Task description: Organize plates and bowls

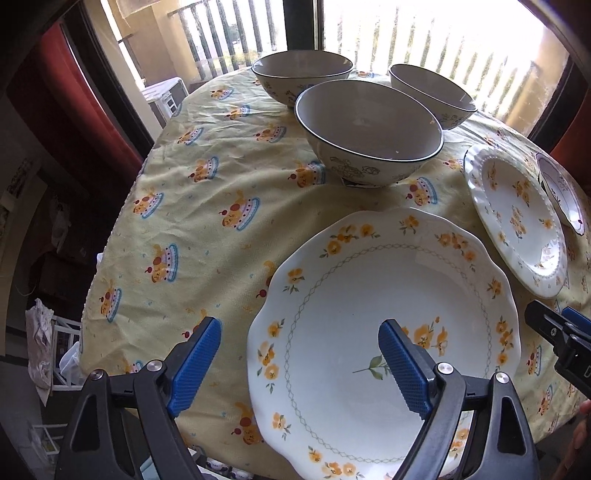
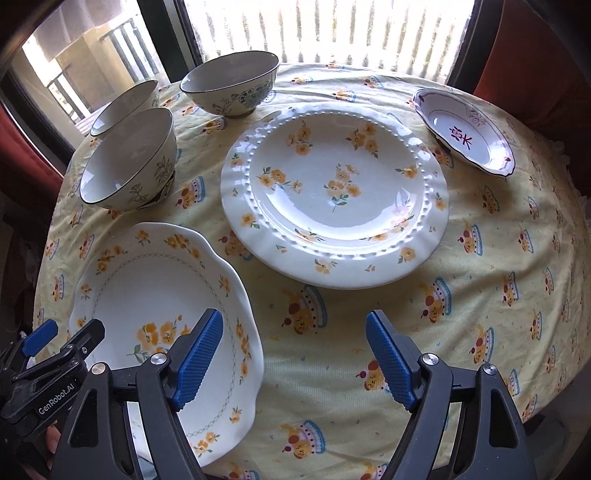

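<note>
1. Right now my left gripper [image 1: 299, 363] hangs wide open over the near left edge of the round table, holding nothing; its right pad is above the scalloped plate [image 1: 384, 332] and its left pad is above bare tablecloth [image 1: 192, 229].
2. My right gripper [image 2: 294, 360] is just as wide open and also has nothing in it, hovering over the cloth at the near edge, just right of that same scalloped plate [image 2: 155, 295].
3. The scalloped plate, white with orange flowers and a lattice ring, lies flat at the near left edge of the table.
4. The beaded-rim plate [image 2: 334, 195], also flowered in orange, sits in the middle of the table, apart from the scalloped one.
5. A small dish [image 2: 463, 131] with a dark rim line and red characters rests toward the far right edge.
6. Three grey-lined bowls stand upright at the far left: the nearest bowl [image 2: 129, 160], one behind it [image 2: 125, 105], and a third [image 2: 231, 83] further toward the far edge by the window [image 2: 332, 26].
7. The nearest bowl and the one behind it look close together; I cannot tell whether they touch.
</note>
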### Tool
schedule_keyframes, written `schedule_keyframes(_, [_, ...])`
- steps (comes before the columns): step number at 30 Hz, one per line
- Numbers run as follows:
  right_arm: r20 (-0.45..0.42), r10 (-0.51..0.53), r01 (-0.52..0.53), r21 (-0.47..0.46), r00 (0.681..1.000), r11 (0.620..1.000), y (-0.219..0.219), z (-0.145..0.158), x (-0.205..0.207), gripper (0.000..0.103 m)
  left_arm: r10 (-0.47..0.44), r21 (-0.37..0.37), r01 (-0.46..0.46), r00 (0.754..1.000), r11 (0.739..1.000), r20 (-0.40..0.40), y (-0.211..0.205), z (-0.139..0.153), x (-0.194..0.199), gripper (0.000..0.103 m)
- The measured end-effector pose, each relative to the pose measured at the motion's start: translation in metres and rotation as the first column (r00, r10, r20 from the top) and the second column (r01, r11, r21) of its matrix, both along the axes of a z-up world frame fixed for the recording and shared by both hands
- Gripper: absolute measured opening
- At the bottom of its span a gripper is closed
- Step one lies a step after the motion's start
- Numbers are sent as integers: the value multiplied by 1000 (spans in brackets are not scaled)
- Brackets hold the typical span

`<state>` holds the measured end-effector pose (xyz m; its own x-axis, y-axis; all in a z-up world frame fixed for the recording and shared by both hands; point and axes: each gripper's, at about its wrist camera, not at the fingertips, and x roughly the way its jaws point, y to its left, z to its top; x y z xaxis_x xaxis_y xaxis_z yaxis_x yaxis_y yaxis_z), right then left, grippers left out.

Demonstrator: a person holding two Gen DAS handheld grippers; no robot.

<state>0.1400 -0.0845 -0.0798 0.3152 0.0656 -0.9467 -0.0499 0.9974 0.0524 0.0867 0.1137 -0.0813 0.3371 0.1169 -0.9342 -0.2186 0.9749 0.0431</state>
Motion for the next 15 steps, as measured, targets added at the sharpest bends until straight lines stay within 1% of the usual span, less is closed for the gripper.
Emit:
schedule_keyframes(3, [-7, 8, -8, 32, 1000, 999, -7, -2, 8, 82, -13, -5, 13, 1000, 1000, 17, -19, 6, 5, 89])
schedule_keyframes(5, [-3, 17, -17, 56, 1000, 998, -14, -2, 14, 82, -34, 10, 34, 999, 999, 20, -36, 9, 10, 89])
schedule_keyframes(11, [20, 46, -47, 77, 999, 996, -40, 2, 33, 82, -60, 4, 60, 997, 998, 49, -81, 16, 40, 88])
schedule_keyframes(13, [25, 33, -35, 68, 999, 997, -53, 3, 40, 82, -49, -26, 51, 998, 998, 48, -91, 15, 53, 88])
schedule_keyframes(15, [23, 14, -15, 83, 1000, 996, -68, 4, 49, 82, -28, -60, 32, 998, 998, 53, -98, 15, 65, 88])
